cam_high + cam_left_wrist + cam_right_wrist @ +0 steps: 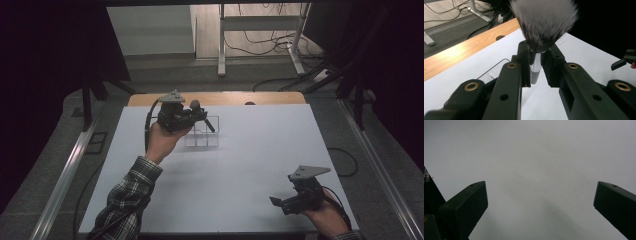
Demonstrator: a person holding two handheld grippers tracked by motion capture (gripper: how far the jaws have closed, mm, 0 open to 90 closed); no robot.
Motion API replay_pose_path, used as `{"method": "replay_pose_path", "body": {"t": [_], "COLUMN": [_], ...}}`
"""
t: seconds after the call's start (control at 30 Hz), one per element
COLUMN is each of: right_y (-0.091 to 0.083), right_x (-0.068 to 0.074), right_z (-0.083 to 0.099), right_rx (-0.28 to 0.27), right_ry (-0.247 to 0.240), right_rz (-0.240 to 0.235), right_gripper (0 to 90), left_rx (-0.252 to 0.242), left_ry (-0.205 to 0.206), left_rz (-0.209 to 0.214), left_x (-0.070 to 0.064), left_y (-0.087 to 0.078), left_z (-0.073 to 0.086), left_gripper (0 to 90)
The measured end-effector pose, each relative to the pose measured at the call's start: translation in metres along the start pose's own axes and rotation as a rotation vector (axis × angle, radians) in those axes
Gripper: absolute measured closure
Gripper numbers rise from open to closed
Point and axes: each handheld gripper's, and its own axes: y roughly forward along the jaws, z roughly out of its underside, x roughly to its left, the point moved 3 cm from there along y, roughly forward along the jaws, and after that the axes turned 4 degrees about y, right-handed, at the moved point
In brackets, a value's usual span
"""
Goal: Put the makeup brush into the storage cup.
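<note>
the white table (pixel 240 165) carries a clear divided box (pixel 202 132) toward its far side, and above that box the left gripper (pixel 200 116) is clamped on the handle of a makeup brush (pixel 543 22), bristles up, so by my judgement the brush is being carried to or from the box, and the next move needs it lined up over one compartment. the right gripper (pixel 276 201) hangs near the table's front right with its jaws wide apart and nothing between them. the box's thin walls are hard to make out, and which compartment lies under the brush cannot be told.

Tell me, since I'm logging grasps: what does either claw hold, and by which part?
The left claw grips a makeup brush by its handle, just below the bristles. The right claw is open, holding nothing.
</note>
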Motion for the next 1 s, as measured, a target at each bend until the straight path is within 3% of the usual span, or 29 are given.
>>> {"method": "replay_pose_path", "body": {"t": [0.57, 1.0], "right_y": [-0.008, -0.010], "right_x": [-0.001, -0.001], "right_z": [0.004, 0.006], "right_rx": [-0.025, -0.025], "right_ry": [0.013, 0.013], "right_rz": [0.007, 0.008], "right_gripper": [0.0, 0.0], "left_rx": [0.020, 0.051], "left_ry": [0.002, -0.013], "left_rz": [-0.023, -0.054], "left_x": [0.007, 0.015], "left_y": [0.016, 0.032], "left_z": [-0.006, 0.001], "left_gripper": [76.6, 76.5]}}
